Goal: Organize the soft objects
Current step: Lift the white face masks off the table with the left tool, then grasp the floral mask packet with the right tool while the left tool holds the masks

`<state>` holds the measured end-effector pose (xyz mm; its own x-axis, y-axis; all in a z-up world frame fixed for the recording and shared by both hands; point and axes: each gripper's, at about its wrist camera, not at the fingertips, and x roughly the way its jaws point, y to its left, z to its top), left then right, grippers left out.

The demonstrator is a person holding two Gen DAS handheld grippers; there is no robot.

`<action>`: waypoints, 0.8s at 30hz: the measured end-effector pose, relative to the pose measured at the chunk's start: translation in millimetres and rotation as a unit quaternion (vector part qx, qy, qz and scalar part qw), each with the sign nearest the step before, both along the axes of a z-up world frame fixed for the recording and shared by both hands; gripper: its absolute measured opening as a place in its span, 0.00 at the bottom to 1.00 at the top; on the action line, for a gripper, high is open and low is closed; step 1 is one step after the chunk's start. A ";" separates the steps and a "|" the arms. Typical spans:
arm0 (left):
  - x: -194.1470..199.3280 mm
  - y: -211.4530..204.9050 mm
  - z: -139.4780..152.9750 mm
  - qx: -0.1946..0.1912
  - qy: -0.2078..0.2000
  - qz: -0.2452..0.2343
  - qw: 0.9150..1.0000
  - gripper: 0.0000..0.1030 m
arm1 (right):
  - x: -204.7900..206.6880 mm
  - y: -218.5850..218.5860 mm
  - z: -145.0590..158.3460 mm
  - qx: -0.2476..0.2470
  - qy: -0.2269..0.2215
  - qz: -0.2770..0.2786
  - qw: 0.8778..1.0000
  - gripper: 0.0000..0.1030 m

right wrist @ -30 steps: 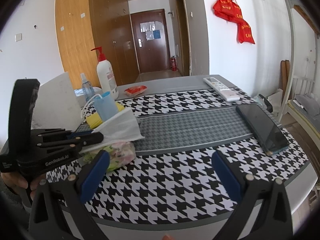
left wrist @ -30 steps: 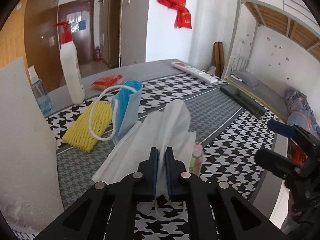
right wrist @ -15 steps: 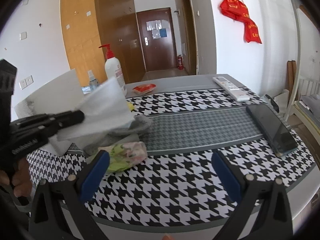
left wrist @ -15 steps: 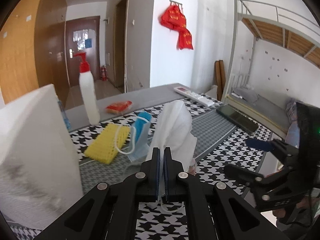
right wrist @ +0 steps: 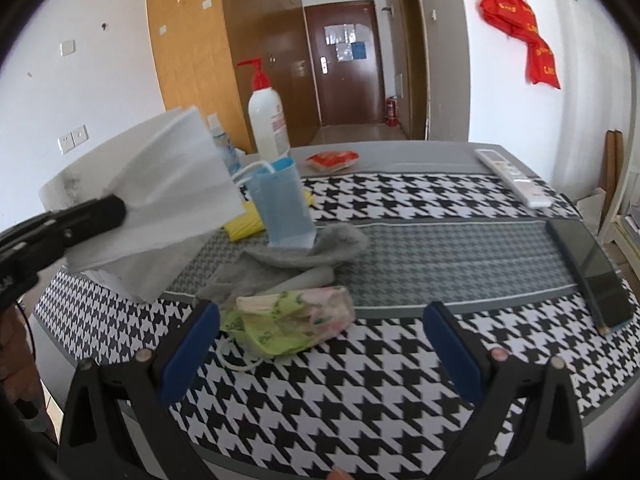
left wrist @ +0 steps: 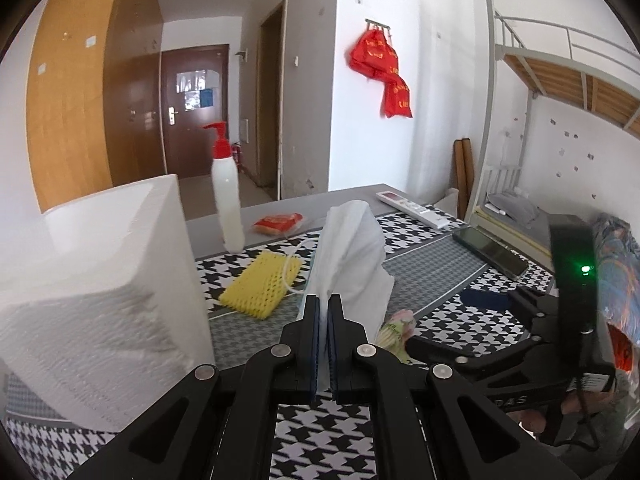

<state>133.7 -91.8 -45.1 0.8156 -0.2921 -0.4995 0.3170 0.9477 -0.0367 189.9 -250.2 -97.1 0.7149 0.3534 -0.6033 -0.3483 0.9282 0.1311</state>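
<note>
My left gripper (left wrist: 323, 312) is shut on a white face mask (left wrist: 352, 256) and holds it up above the table; in the right wrist view the left gripper (right wrist: 116, 210) shows at the left with the mask (right wrist: 172, 200) fanned out. A blue mask (right wrist: 286, 208) stands on a grey sock (right wrist: 304, 258). A green floral tissue pack (right wrist: 288, 320) lies just in front of my right gripper (right wrist: 320, 344), which is open and empty. A yellow foam net (left wrist: 262, 282) lies behind.
A white foam box (left wrist: 100, 280) stands at the left. A pump bottle (right wrist: 268, 120), a small spray bottle (right wrist: 222, 146), a red snack packet (right wrist: 332, 160), a remote (right wrist: 512, 176) and a phone (right wrist: 592, 272) sit on the houndstooth cloth (right wrist: 400, 380).
My left gripper has lifted the white mask off the pile and swung it left toward the foam box. The blue mask and grey sock are now uncovered. The right gripper stayed open.
</note>
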 end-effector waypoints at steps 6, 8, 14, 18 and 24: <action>-1.7 8.0 -6.2 0.006 -0.001 0.024 1.000 0.04 | 6.6 11.0 -3.4 -0.011 0.012 0.018 1.000 1.00; -0.7 11.4 -9.8 0.006 0.004 0.030 1.000 0.04 | 9.9 13.7 -5.3 -0.017 0.018 0.021 0.999 1.00; 1.6 18.4 -19.1 0.001 0.019 0.037 0.999 0.04 | 19.4 22.1 -10.0 -0.043 0.025 0.027 0.998 1.00; -0.5 19.7 -22.0 0.002 0.022 0.036 0.999 0.04 | 27.2 24.0 -15.6 -0.054 0.035 0.026 0.998 1.00; -4.7 23.2 -23.1 0.000 0.024 0.035 0.999 0.04 | 32.4 25.7 -21.8 -0.058 0.047 0.027 0.997 1.00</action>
<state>128.9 -68.7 -68.2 0.8092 -0.2359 -0.5381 0.2480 0.9674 -0.0511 222.3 -224.6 -118.9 0.6349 0.3132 -0.7062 -0.3893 0.9193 0.0577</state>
